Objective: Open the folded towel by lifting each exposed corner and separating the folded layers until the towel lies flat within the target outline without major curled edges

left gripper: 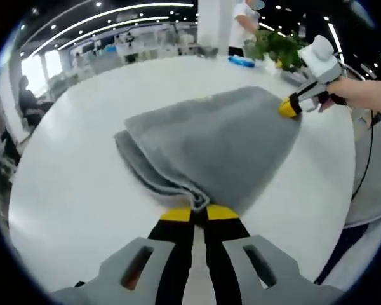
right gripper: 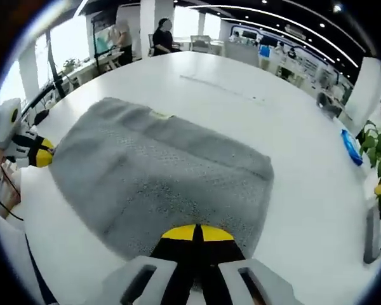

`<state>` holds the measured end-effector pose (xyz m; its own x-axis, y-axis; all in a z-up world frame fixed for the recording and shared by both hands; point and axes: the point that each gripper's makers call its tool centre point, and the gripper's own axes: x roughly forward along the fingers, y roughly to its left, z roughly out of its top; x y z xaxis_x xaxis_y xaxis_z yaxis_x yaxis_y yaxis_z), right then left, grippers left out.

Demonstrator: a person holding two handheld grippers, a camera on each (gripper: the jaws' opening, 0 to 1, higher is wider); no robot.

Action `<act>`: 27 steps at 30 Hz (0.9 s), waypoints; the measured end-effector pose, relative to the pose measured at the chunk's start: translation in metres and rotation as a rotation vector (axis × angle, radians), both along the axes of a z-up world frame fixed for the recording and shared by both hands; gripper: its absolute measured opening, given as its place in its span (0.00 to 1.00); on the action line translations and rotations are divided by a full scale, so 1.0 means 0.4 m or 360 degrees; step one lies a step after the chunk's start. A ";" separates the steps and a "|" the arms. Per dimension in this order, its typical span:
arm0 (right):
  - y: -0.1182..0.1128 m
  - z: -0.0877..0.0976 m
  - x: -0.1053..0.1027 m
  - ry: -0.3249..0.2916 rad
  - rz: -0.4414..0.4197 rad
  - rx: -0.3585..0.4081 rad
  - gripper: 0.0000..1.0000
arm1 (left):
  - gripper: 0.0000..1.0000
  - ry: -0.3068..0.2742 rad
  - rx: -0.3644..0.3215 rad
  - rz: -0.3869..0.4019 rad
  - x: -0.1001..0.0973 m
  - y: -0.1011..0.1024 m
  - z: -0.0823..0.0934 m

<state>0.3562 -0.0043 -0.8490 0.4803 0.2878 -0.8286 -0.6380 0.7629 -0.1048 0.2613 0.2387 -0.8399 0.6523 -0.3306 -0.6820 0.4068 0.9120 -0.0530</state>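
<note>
A grey towel [left gripper: 209, 143] is lying on a white round tabletop [left gripper: 76, 190], gripped at two opposite edges. The left tool [left gripper: 199, 213] is closing its yellow-tipped jaws on a bunched corner where several layers are stacking up. The right tool [right gripper: 195, 232] is pinching the towel's near edge, its jaws drawn together with cloth between the tips.

Progress — the task is, by these pictures, somewhere in its middle. The towel is no longer a tight packet, yet it is not lying flat: in the left gripper view a doubled fold is running along the side nearest the camera, with stacked hems showing at the gripped corner. In the right gripper view a band along the far side is sitting as a second layer over the rest. Remaining, as judged here: separating those layers, spreading the cloth and smoothing the edges. No target outline can be made out on the tabletop, so placement cannot be checked.

What each view is adding — the left gripper view is showing the layered hems at the corner, plus the right tool [left gripper: 291, 107] held by a hand [left gripper: 333, 96] at the far edge. The right gripper view is showing the broad upper face of the towel [right gripper: 159, 171] and its textured weave, with the left tool [right gripper: 38, 155] at the far left corner.
</note>
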 end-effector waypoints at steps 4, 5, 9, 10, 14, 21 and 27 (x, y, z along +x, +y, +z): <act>0.000 0.000 0.006 0.0002 -0.0036 -0.0047 0.00 | 0.04 -0.0031 0.0024 -0.0085 -0.013 -0.012 0.001; 0.001 0.000 0.007 0.0005 -0.0036 -0.0079 0.00 | 0.04 -0.0036 0.0031 -0.0097 -0.013 -0.012 0.001; 0.002 0.000 0.006 -0.0011 -0.0037 -0.0161 0.00 | 0.04 -0.0046 0.0073 -0.0208 -0.021 -0.021 0.002; 0.001 0.000 0.007 -0.0015 -0.0041 -0.0176 0.00 | 0.04 -0.0024 0.0069 -0.0234 -0.024 -0.024 0.001; -0.001 0.000 0.011 -0.0009 -0.0065 -0.0199 0.00 | 0.04 -0.0015 0.0102 -0.0302 -0.033 -0.033 0.002; -0.005 -0.001 0.020 -0.0006 -0.0075 -0.0185 0.00 | 0.04 -0.0011 0.0065 -0.0335 -0.062 -0.055 0.000; -0.005 -0.002 0.034 -0.0006 -0.0037 -0.0206 0.00 | 0.04 -0.0052 0.0064 -0.0374 -0.090 -0.082 0.000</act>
